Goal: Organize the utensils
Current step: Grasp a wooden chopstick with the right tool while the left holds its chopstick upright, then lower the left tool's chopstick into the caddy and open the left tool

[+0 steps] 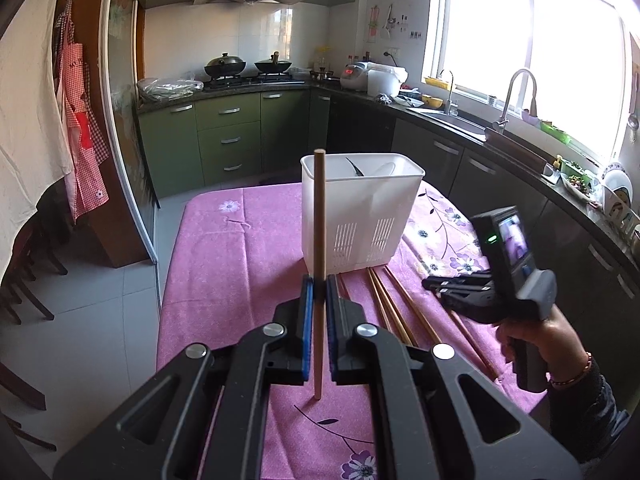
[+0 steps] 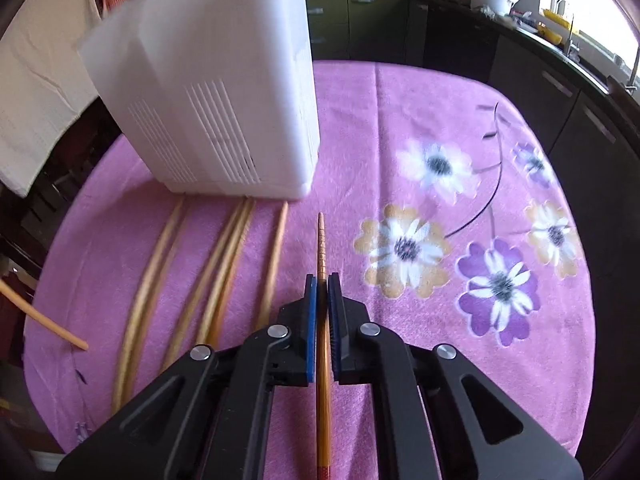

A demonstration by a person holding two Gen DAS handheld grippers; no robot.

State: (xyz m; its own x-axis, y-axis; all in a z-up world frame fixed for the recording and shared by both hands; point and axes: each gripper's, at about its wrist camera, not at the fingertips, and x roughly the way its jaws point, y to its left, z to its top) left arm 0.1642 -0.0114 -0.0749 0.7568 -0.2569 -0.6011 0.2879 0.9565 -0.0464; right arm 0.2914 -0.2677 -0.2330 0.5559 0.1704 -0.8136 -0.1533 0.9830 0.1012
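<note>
My left gripper [image 1: 319, 284] is shut on a light wooden chopstick [image 1: 319, 216] and holds it upright above the pink flowered tablecloth [image 1: 236, 248], just in front of the white slotted utensil holder [image 1: 360, 208]. A dark utensil tip and a white utensil stick up inside the holder. My right gripper [image 2: 322, 284] is shut on an orange-brown chopstick [image 2: 321, 240] that lies along the cloth, pointing at the holder [image 2: 208, 92]. Several loose chopsticks [image 2: 224, 256] lie on the cloth to its left, also seen in the left wrist view [image 1: 394, 304]. The right gripper shows there too [image 1: 432, 283].
The table stands in a kitchen with green cabinets [image 1: 228, 140], a stove with woks [image 1: 248, 68] and a counter with a sink [image 1: 460, 118] to the right. Dark chairs [image 1: 24, 280] stand at the left. Another chopstick end [image 2: 44, 322] pokes in at the far left of the right wrist view.
</note>
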